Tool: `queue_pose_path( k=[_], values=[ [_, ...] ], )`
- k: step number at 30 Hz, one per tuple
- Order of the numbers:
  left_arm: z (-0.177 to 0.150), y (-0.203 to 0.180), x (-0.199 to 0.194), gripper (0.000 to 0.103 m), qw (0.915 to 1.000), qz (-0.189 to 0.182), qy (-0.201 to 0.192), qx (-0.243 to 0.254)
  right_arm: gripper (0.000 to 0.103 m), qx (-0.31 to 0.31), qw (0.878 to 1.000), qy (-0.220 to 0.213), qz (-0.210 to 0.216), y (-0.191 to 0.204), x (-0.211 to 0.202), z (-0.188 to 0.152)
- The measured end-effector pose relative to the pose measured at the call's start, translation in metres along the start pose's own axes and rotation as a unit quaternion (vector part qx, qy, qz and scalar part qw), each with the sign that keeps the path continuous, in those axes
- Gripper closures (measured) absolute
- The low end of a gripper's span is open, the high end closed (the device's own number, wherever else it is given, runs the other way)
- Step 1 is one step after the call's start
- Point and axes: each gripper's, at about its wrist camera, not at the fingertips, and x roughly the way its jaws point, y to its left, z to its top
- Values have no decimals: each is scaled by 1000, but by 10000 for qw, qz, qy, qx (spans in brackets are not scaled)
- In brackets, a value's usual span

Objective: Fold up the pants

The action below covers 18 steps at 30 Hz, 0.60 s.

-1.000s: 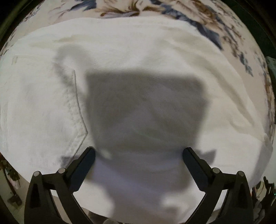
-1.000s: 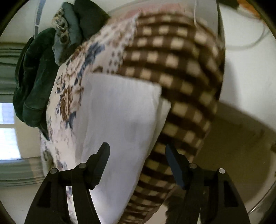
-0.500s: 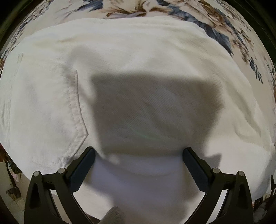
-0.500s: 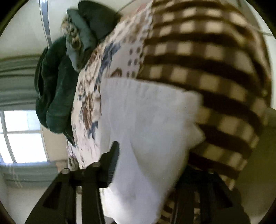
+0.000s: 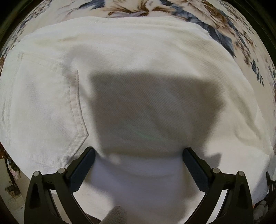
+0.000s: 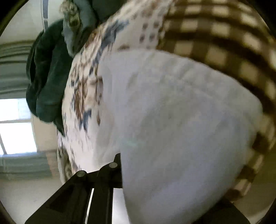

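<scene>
Right view's all motion blur, and the pants [image 6: 181, 129] cover the right claw [image 6: 155, 172] tips, so can't tell its grip. Left view crops the pants [image 5: 138, 69] at both sides.

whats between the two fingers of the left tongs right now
In the left wrist view, only the white pants lie between the open left tongs, shaded by their shadow.

Floral sheet [image 5: 155, 10], checked blanket [image 6: 224, 43] (dark clothes [image 6: 46, 77] beyond)
</scene>
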Motion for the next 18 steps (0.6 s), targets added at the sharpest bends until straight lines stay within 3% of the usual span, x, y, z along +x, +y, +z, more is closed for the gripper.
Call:
queue_pose_path(
  k=[2, 8, 13, 18],
  values=[
    [3, 6, 0, 0, 9999, -101, 60, -30, 96, 186, 9994, -286, -22, 0, -8, 2],
    [9, 27, -1, 0, 9992, -375, 129, -54, 96, 216, 9990, -386, 78, 14, -18, -4],
    [10, 42, -26, 0, 9985, -537, -29, 110, 96, -797, 9955, -515, 38, 79, -60, -33],
    [12, 54, -56, 0, 9966, -479, -430, 520, 96, -1754, 9828, -560, 109, 155, -77, -94]
  ],
)
